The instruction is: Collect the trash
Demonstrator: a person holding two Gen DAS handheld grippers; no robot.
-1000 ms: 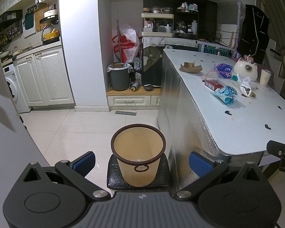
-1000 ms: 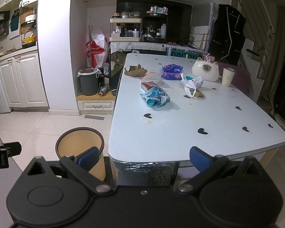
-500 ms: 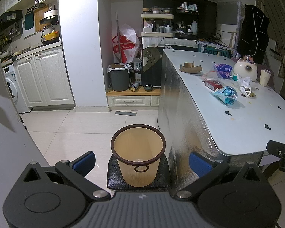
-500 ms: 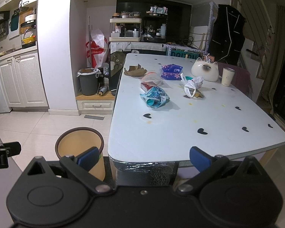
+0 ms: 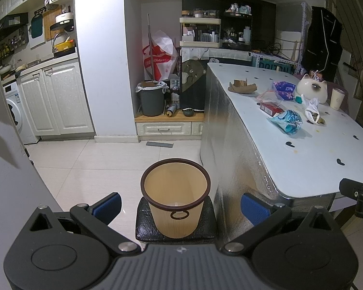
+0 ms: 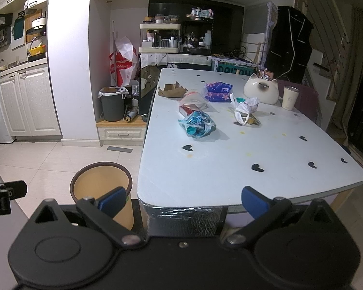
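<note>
Bin [image 6: 101, 188] base behind right fingers [image 6: 111, 199]

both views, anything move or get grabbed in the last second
Nothing visibly changed. Both grippers, left and right, are open as before and hold nothing. The bin sits in the same spot beside the table, and the trash, such as the blue bag, lies untouched.

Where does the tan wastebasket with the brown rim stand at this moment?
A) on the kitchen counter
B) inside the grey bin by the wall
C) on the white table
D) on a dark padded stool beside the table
D: the tan wastebasket rests on the dark padded stool, on the floor side of the white table.
</note>
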